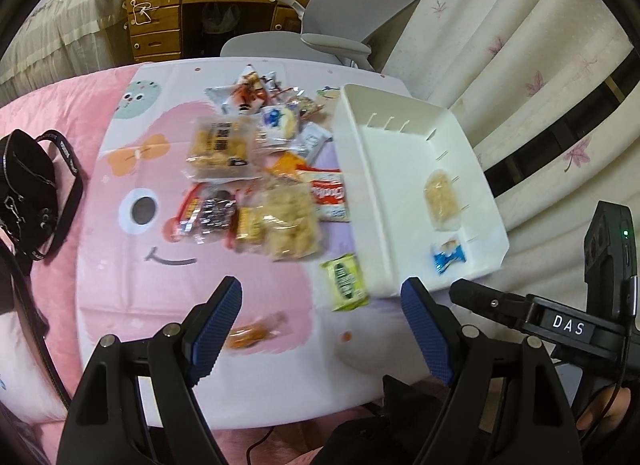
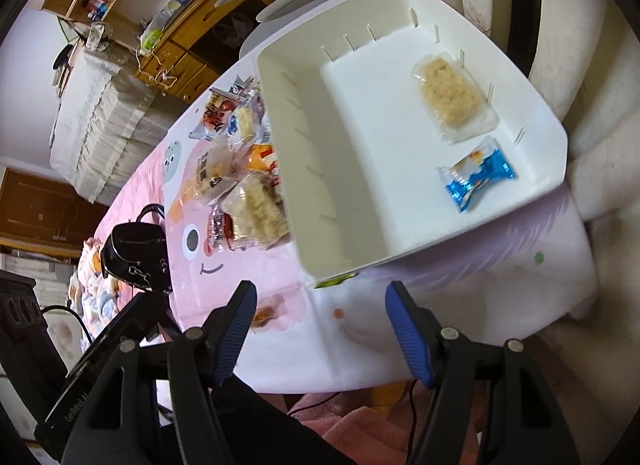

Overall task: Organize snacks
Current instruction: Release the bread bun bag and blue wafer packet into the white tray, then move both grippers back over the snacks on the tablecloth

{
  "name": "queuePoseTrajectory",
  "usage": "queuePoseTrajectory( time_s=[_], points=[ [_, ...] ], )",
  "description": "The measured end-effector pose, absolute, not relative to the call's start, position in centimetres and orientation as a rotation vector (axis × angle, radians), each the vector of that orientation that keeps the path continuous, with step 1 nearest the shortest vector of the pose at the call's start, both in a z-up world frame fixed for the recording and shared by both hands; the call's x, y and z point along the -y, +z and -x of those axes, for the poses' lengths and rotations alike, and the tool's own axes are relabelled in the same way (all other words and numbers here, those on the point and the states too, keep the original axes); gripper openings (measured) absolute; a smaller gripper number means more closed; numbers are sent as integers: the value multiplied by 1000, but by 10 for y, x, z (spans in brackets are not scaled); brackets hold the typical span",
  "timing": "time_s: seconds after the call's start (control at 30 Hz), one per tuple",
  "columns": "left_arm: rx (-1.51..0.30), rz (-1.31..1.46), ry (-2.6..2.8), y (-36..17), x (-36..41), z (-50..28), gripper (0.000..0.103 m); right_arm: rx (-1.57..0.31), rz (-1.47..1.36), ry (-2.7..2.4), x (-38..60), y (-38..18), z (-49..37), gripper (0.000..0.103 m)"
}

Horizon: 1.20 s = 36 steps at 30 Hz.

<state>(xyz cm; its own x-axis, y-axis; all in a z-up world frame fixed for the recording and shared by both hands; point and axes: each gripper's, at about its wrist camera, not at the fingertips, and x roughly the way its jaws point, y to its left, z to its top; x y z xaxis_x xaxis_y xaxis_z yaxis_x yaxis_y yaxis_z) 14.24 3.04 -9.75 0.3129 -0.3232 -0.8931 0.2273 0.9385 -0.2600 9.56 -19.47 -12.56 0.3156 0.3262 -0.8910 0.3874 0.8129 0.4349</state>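
Observation:
A heap of wrapped snacks (image 1: pixel 256 169) lies mid-table on a pink cartoon mat (image 1: pixel 132 273). To its right stands a white bin (image 1: pixel 360 169) holding a clear rice-cake pack (image 1: pixel 442 197) and a small blue packet (image 1: pixel 450 255). A green-yellow packet (image 1: pixel 346 283) lies by the bin's near corner, a small orange snack (image 1: pixel 252 331) nearer me. My left gripper (image 1: pixel 322 329) hangs open and empty over the mat's front part. My right gripper (image 2: pixel 320 329) is open and empty before the bin (image 2: pixel 288 169); the rice-cake pack (image 2: pixel 452 101) and blue packet (image 2: pixel 476 173) show inside.
A black strapped bag (image 1: pixel 28 193) lies at the mat's left on pink bedding. A grey office chair (image 1: pixel 352 17) and wooden desk (image 1: pixel 160 17) stand behind the table. Pale curtains (image 1: pixel 520 77) hang to the right. The right gripper's body (image 1: pixel 568 325) shows beside the left one.

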Motion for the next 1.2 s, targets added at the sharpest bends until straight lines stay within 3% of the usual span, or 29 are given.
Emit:
queuePoseTrajectory(
  time_s=[0.7,1.2],
  points=[
    [-1231,-118,-557,-101,-138,-166,84,-1106,-735,-335,74,-132,-44,67],
    [-1268,-165,-526,-137,-142,-205,85,-1033,-479,-307,27,-156,-40,67]
  ],
)
